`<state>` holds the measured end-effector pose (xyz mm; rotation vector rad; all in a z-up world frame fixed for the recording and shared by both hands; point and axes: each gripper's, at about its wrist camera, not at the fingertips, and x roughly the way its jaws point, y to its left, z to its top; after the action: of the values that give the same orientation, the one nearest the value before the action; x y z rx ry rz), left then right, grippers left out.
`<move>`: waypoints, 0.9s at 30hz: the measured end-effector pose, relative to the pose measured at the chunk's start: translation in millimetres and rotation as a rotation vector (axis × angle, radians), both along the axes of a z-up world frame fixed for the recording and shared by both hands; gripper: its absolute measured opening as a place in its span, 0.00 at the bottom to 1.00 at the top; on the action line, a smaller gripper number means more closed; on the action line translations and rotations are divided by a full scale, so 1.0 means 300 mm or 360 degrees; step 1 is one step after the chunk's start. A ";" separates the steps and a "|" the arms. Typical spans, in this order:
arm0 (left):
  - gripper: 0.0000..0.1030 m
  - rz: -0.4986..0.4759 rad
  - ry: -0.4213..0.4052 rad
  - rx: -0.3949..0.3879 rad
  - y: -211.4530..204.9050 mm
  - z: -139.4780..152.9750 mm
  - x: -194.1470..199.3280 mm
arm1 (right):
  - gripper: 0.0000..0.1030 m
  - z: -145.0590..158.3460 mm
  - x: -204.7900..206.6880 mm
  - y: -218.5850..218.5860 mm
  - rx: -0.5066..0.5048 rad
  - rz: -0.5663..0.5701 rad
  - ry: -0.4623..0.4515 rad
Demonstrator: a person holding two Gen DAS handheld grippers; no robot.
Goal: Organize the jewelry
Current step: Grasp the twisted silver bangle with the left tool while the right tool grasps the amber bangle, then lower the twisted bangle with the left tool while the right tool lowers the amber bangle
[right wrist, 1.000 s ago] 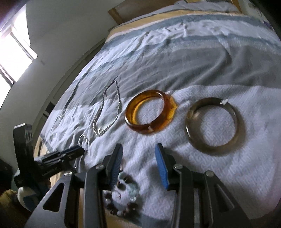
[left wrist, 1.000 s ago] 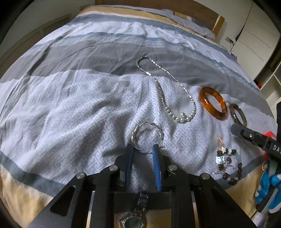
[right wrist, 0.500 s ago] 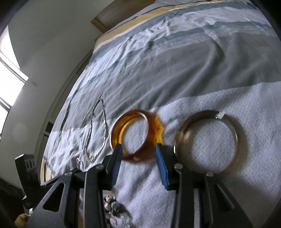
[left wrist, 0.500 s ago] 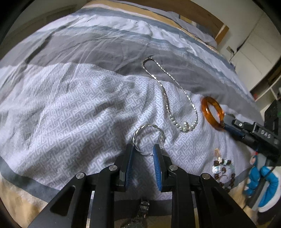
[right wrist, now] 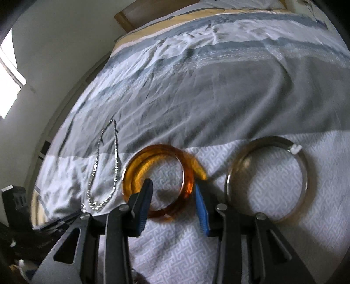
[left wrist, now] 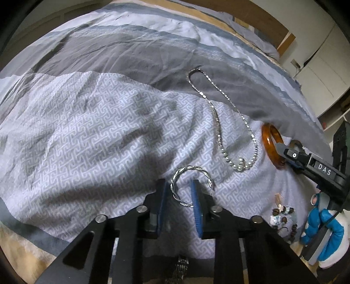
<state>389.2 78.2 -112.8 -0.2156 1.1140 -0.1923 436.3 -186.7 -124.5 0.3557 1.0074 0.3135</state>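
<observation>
A twisted silver bangle (left wrist: pixel 175 185) lies on the bedspread, its near part between the open fingers of my left gripper (left wrist: pixel 179 185). An amber bangle (right wrist: pixel 140 163) lies flat on the bed, its near rim between the open fingers of my right gripper (right wrist: pixel 172 185); it also shows in the left wrist view (left wrist: pixel 269 144). A grey-brown bangle (right wrist: pixel 266 139) lies to its right. A silver beaded necklace (left wrist: pixel 218 124) stretches across the cover and also shows in the right wrist view (right wrist: pixel 102 166).
A beaded bracelet (left wrist: pixel 282 216) lies at the bed's near right edge. A metal watch strap (left wrist: pixel 181 265) shows under the left gripper. The patterned grey bedspread (left wrist: pixel 87 131) is wrinkled. A wooden headboard (left wrist: pixel 251 19) and white cabinets (left wrist: pixel 321 72) stand beyond.
My right gripper has moved forward from over the beaded bracelet until its fingers straddle the amber bangle's near rim. My left gripper has moved slightly forward around the silver bangle.
</observation>
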 end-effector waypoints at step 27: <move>0.05 -0.0010 -0.0344 0.0178 -0.084 0.248 -0.196 | 0.09 0.328 -0.280 -0.023 -0.0163 0.0035 -0.0429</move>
<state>330.5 52.9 -38.4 -0.0892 0.9078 -0.1544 352.5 -193.7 -26.0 0.2029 0.7599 0.3189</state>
